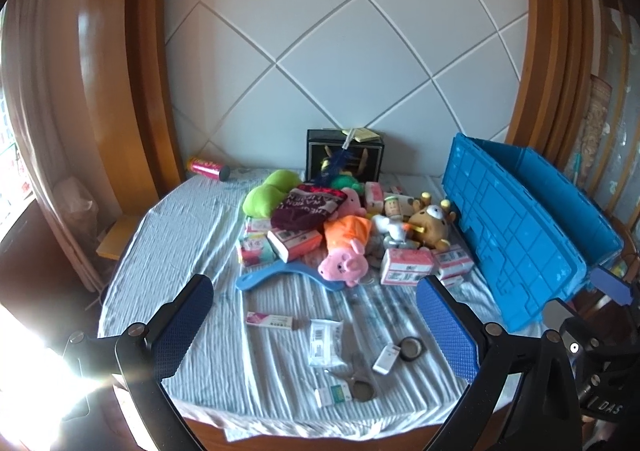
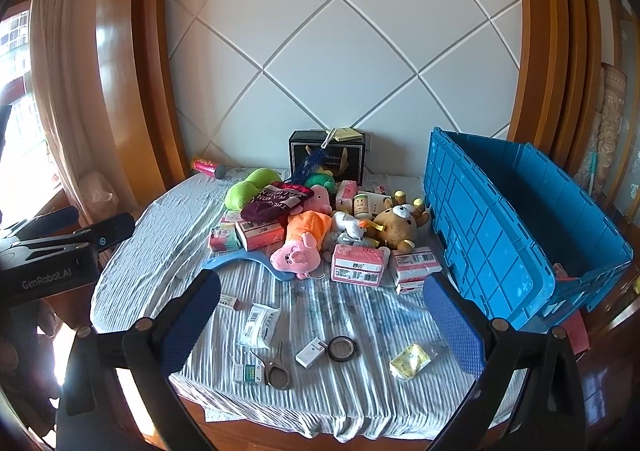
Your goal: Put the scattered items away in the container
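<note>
A blue plastic crate point(image 1: 520, 227) point(image 2: 516, 227) stands at the table's right edge, and I see nothing in the part of its inside that shows. A heap of toys and boxes lies mid-table: a pink pig plush point(image 1: 346, 251) point(image 2: 298, 247), a brown bear plush point(image 2: 398, 225), a green plush point(image 1: 268, 193), pink cartons point(image 2: 358, 265). Nearer lie a white packet point(image 2: 260, 325), scissors point(image 2: 278, 369), a round tin point(image 2: 342, 348) and a yellow packet point(image 2: 410, 361). My left gripper point(image 1: 316, 327) and right gripper point(image 2: 324, 325) hover open above the near items, holding nothing.
A striped cloth point(image 1: 180, 251) covers the round wooden table. A black box point(image 2: 326, 161) and a pink can point(image 1: 208, 167) stand at the back by the tiled wall. A blue hanger point(image 1: 272, 277) lies in front of the heap. The left gripper's body point(image 2: 60, 251) shows at left.
</note>
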`<action>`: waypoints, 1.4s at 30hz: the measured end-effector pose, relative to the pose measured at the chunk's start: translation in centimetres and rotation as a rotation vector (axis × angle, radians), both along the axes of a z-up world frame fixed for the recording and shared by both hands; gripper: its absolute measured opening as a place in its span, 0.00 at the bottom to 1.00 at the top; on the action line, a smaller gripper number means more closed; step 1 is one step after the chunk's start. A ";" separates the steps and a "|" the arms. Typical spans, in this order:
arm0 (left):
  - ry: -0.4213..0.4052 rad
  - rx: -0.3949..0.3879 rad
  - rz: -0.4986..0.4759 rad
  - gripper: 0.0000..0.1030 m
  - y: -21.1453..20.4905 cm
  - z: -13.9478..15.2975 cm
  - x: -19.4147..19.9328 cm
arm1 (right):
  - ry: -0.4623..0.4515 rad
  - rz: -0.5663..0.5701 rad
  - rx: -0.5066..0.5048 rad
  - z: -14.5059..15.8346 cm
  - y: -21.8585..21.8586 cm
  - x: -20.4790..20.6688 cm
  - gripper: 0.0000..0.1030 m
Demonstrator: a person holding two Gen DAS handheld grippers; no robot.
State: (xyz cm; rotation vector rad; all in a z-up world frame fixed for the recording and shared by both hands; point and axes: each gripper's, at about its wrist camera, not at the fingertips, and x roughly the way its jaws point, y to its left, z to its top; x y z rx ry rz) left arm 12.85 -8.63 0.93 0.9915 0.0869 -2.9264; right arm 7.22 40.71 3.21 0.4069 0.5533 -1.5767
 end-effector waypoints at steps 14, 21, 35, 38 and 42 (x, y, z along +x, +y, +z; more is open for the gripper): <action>-0.006 -0.003 0.000 1.00 0.2 0.1 0.2 | -0.002 -0.002 -0.004 0.0 0.3 -0.3 1.00; -0.008 -0.002 -0.002 1.00 0.3 0.1 0.3 | -0.001 -0.002 -0.004 0.0 0.4 -0.4 1.00; -0.009 -0.006 -0.002 1.00 0.3 0.1 0.7 | -0.005 0.000 -0.004 -0.1 0.7 -0.4 1.00; -0.009 -0.006 -0.002 1.00 0.3 0.1 0.7 | -0.005 -0.001 -0.004 -0.1 0.6 -0.4 1.00; -0.010 -0.006 -0.004 1.00 0.4 0.1 0.6 | -0.005 0.000 -0.003 -0.1 0.7 -0.4 1.00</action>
